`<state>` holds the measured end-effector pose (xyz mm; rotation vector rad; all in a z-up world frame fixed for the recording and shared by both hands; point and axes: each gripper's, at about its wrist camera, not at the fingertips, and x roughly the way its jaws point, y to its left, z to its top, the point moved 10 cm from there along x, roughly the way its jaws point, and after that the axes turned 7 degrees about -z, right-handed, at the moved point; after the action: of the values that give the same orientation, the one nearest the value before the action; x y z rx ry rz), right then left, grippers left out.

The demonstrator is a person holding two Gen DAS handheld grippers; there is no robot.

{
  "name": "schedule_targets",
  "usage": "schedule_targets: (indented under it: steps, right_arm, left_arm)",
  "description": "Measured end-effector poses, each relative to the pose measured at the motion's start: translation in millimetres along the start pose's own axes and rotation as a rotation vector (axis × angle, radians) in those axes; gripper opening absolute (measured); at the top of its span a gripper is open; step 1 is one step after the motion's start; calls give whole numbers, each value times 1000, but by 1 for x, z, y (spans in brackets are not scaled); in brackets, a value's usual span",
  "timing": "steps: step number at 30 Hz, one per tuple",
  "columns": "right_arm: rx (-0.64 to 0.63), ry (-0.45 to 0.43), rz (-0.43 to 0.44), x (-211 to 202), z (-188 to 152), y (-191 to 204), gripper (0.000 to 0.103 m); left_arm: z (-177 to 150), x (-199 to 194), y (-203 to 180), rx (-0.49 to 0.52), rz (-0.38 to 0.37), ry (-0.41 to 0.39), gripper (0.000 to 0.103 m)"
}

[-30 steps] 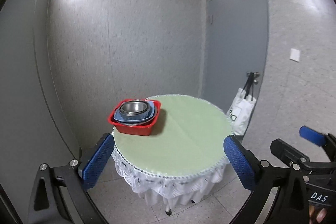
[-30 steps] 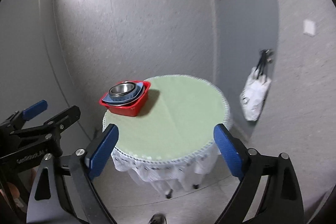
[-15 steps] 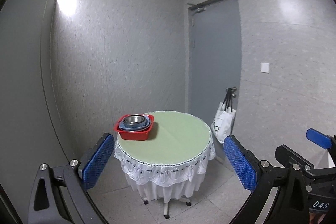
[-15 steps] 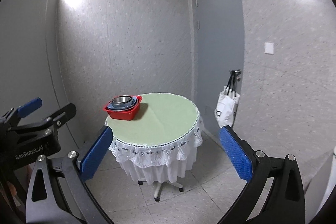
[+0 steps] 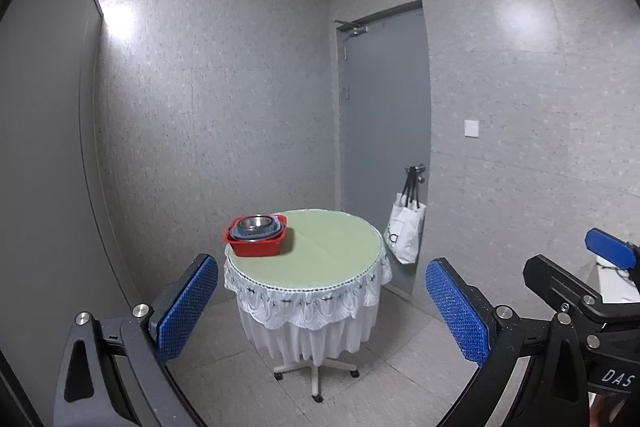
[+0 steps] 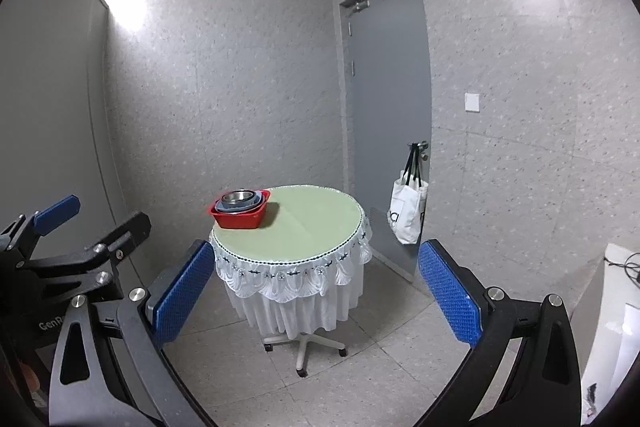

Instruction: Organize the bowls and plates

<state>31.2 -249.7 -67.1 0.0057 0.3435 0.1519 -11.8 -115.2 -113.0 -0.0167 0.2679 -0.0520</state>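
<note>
Our left gripper (image 5: 320, 311) is wide open and holds nothing; its blue pads (image 5: 186, 307) have a fine grid texture. Our right gripper (image 6: 316, 293) is also spread open and empty.

Both are well apart from the round table (image 5: 320, 259), which stands ahead of us, in the middle of the room, on a wheeled foot. The red basin (image 5: 256, 241) sits at the far left edge of the table top, so from both grippers it lies forward and a little to the left. We judge that the left gripper is the nearer one, but only slightly.

The basin looks like smooth plastic, squarish with rounded corners, without a clear long axis. Inside it is nested a blue bowl (image 5: 256, 233), and in that a shiny metal bowl (image 5: 254, 223), round and probably slippery. The rest of the pale green table top is bare; a white lace cloth (image 5: 308, 307) hangs around the edge.

To the right a white tote bag (image 5: 404, 237) hangs on the handle of the grey door (image 5: 384, 107).
</note>
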Motion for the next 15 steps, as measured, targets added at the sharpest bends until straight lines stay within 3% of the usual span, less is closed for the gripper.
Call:
schedule_targets:
  steps: [4, 15]
  right_arm:
    - [-13, -19, 0, -17, 1, -2, 103]
    - [-35, -25, -7, -34, 0, -25, 103]
  left_arm:
    - [3, -27, -4, -4, 1, -21, 103]
    - [14, -27, -17, -6, 2, -12, 103]
